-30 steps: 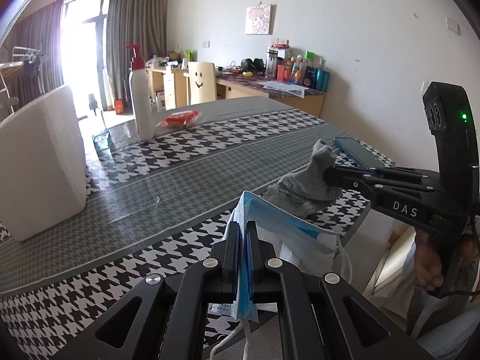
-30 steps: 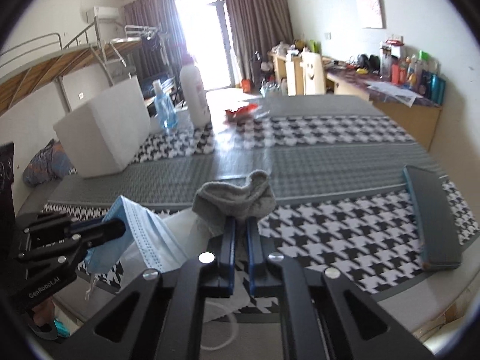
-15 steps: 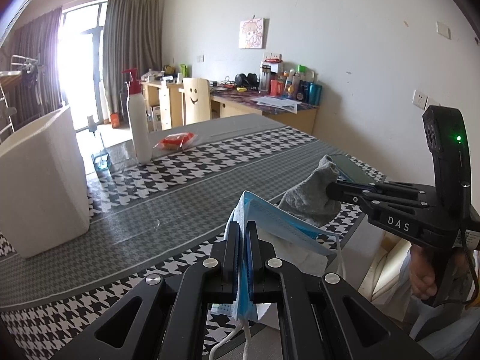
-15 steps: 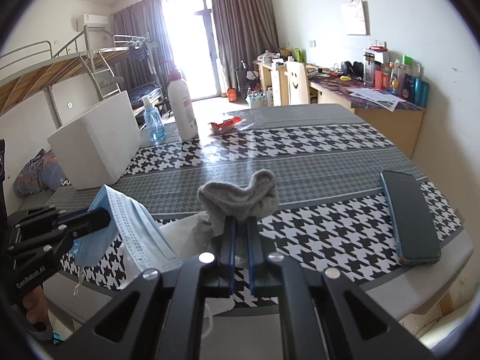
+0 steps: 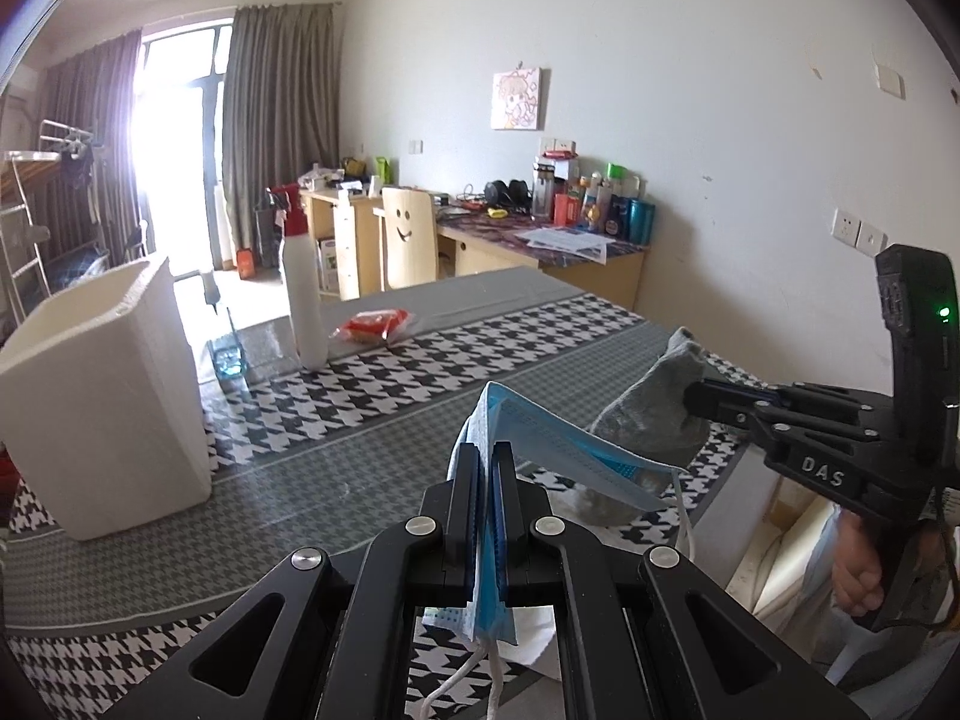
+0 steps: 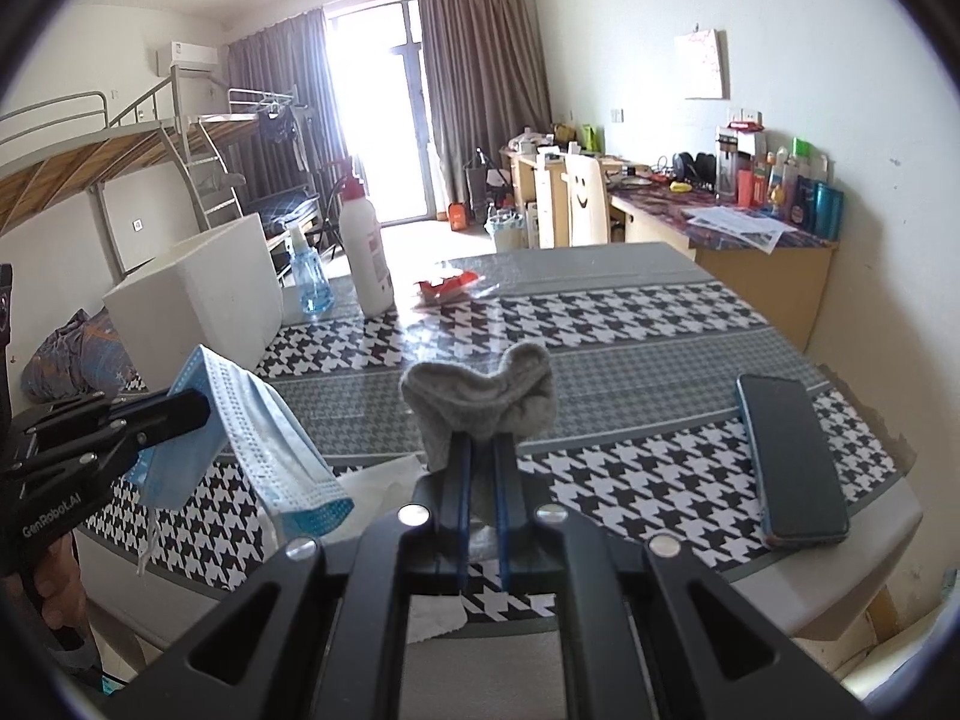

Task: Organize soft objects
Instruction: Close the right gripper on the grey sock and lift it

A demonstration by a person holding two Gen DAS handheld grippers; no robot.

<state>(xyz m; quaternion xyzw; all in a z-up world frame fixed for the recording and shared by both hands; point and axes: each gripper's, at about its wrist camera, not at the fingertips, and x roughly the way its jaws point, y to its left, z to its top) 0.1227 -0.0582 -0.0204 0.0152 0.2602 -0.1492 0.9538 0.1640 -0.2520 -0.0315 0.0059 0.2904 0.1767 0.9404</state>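
Houndstooth cloth covered the desk. Above its near edge, the left tongs were clamped on a blue face mask and the right tongs on a grey sock, both lifted, probably bound for the white box.

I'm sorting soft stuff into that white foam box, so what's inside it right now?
Nothing inside can be seen. The white foam box shows only its outer walls and thick rim from both wrist views; its interior is hidden. The blue bottle and white pump bottle stand beside it.
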